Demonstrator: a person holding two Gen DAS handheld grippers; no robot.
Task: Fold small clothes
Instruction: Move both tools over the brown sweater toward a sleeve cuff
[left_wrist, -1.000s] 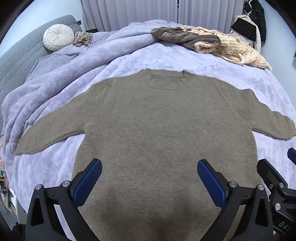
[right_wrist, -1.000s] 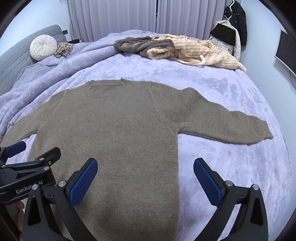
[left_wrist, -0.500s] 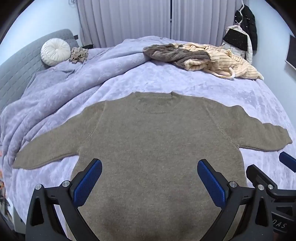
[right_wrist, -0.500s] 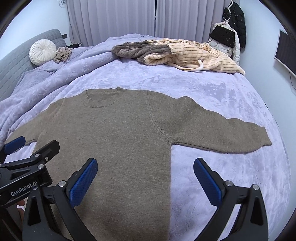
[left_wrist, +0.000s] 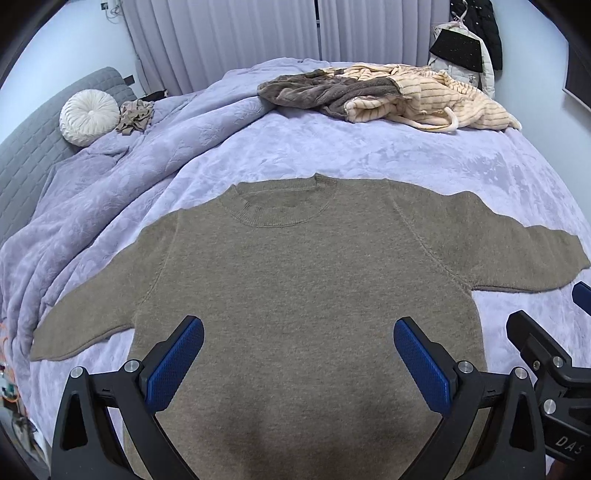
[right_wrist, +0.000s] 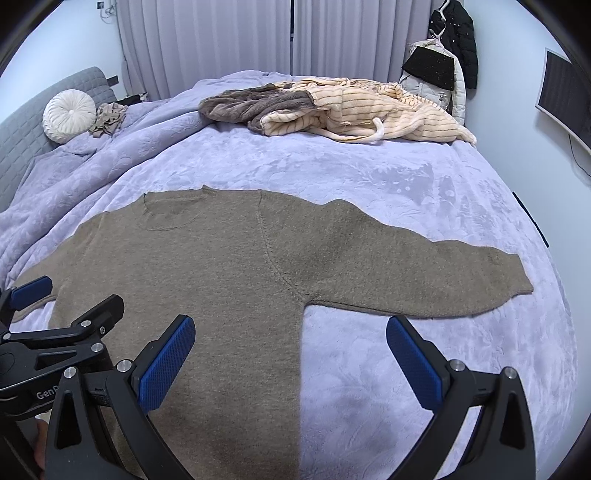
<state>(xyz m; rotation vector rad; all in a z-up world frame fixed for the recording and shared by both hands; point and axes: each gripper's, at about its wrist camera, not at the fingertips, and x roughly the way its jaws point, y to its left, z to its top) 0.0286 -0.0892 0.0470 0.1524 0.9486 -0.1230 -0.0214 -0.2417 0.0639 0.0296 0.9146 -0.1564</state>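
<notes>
A big bed (left_wrist: 332, 155) with a soft purple blanket (right_wrist: 369, 177) fills the room, and pale curtains (left_wrist: 229, 37) hang behind it. A brown sweater (left_wrist: 303, 295) lies flat on the blanket, front up, with its neck hole pointing away toward the curtains. Both sleeves are spread out to the sides.

The left gripper (left_wrist: 298, 363) hangs over the bottom middle of the sweater. Its two blue fingers (left_wrist: 173, 363) are wide apart and hold nothing. The right gripper (right_wrist: 290, 362) hangs over the sweater's right edge, just below the right sleeve (right_wrist: 424, 273). Its fingers are wide apart too, and they hold nothing.

Far back on the bed is a heap of clothes (right_wrist: 332, 107), some gray and fuzzy, some cream with stripes. A round white pillow (left_wrist: 89, 117) sits by the gray headboard (left_wrist: 29, 140). Dark coats (right_wrist: 443, 48) hang in the corner.
</notes>
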